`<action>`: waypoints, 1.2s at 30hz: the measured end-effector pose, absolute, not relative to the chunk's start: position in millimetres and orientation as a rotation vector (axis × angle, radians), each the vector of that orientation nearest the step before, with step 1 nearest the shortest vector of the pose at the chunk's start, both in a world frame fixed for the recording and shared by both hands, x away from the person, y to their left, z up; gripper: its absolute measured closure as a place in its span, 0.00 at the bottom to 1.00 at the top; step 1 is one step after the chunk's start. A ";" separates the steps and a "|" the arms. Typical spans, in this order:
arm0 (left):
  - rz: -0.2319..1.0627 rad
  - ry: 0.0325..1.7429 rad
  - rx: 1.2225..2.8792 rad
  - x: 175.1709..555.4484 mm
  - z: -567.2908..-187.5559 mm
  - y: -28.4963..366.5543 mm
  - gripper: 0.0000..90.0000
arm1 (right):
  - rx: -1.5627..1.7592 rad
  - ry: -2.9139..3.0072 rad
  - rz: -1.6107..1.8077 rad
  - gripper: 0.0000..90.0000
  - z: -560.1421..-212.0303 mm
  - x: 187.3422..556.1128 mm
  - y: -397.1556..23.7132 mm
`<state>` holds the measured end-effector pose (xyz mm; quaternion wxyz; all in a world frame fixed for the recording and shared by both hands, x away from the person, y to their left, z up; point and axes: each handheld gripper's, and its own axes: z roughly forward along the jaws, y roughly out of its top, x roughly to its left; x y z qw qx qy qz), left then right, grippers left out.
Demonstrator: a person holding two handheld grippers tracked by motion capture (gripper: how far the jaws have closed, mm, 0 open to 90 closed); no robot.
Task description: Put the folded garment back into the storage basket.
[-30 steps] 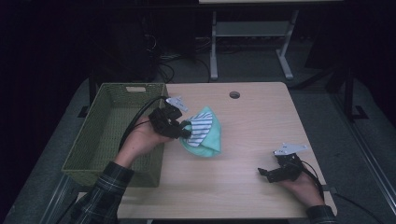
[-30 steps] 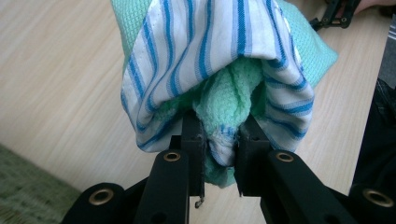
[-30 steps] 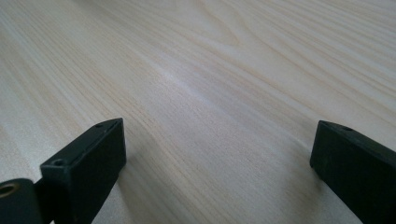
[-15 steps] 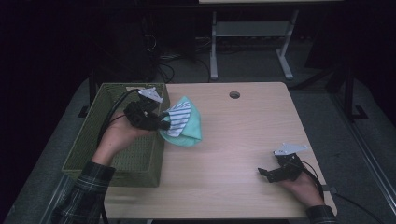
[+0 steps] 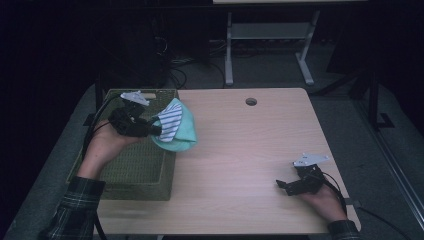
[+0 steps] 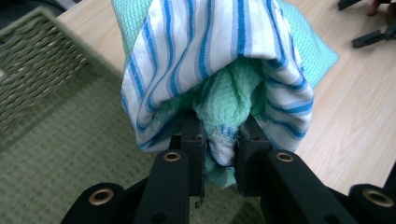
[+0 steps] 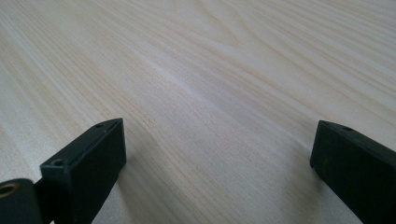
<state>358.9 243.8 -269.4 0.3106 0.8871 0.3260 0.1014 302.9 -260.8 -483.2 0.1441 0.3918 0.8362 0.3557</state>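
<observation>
Left tool (image 5: 156,130) of mine is clamped on a bundle of cloths (image 5: 175,127), striped one wrapped over mint-green one, hanging above the right rim of the woven green basket (image 5: 130,170), whose floor under the tool looks bare. Beyond it lies open bench (image 5: 240,150). My right tool (image 5: 284,186) rests on the bench, jaws spread wide, gripping nothing.
</observation>
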 end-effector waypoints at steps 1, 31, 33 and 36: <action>0.270 0.873 2.339 358.5 -269.6 245.8 0.85 | 1.133 2.411 1.023 0.04 -483.1 302.7 -260.8; 0.346 1.209 2.211 360.5 -316.1 331.0 0.84 | 1.130 2.411 1.023 0.04 -483.1 302.8 -260.8; 0.341 1.224 2.210 361.4 -321.8 333.0 0.84 | 1.129 2.412 1.023 0.04 -483.2 302.9 -260.9; 0.335 1.247 2.211 362.1 -329.8 335.6 0.84 | 1.128 2.411 1.021 0.04 -483.2 302.9 -260.9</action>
